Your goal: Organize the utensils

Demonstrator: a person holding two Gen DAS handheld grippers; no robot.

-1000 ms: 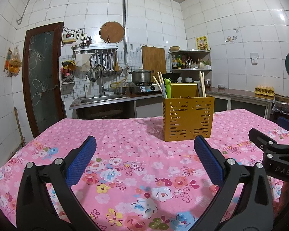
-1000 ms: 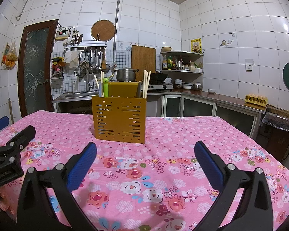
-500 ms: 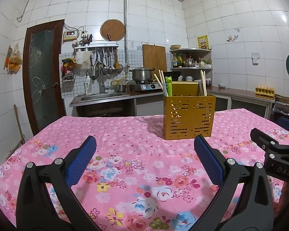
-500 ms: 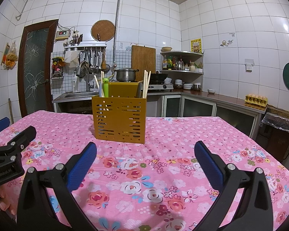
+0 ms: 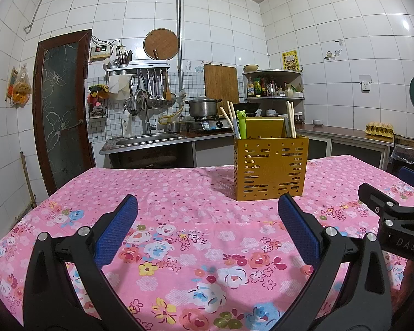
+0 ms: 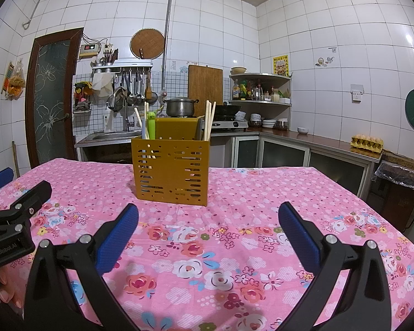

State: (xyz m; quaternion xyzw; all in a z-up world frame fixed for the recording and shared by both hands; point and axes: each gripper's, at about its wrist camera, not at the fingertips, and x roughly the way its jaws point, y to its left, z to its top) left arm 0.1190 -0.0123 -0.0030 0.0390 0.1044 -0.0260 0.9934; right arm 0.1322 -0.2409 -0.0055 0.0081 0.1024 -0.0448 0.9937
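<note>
Two claws, left (image 5: 207, 215) and right (image 6: 208, 216), are held wide and empty above the floral-clothed table (image 5: 179, 193). A slotted yellow caddy (image 5: 270, 165) holding chopsticks (image 5: 289, 118) is seen upright mid-table.

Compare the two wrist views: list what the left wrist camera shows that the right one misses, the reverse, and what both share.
Only the left wrist view shows the right gripper's side at its right edge.

Only the right wrist view shows the left gripper's side at its left edge, fingertips of the hand holding it, and stacked bowls on the counter.

Both show the yellow utensil holder with chopsticks and a green-topped utensil, upright on the pink floral tablecloth, plus the egg tray. Both grippers are open and empty.
</note>
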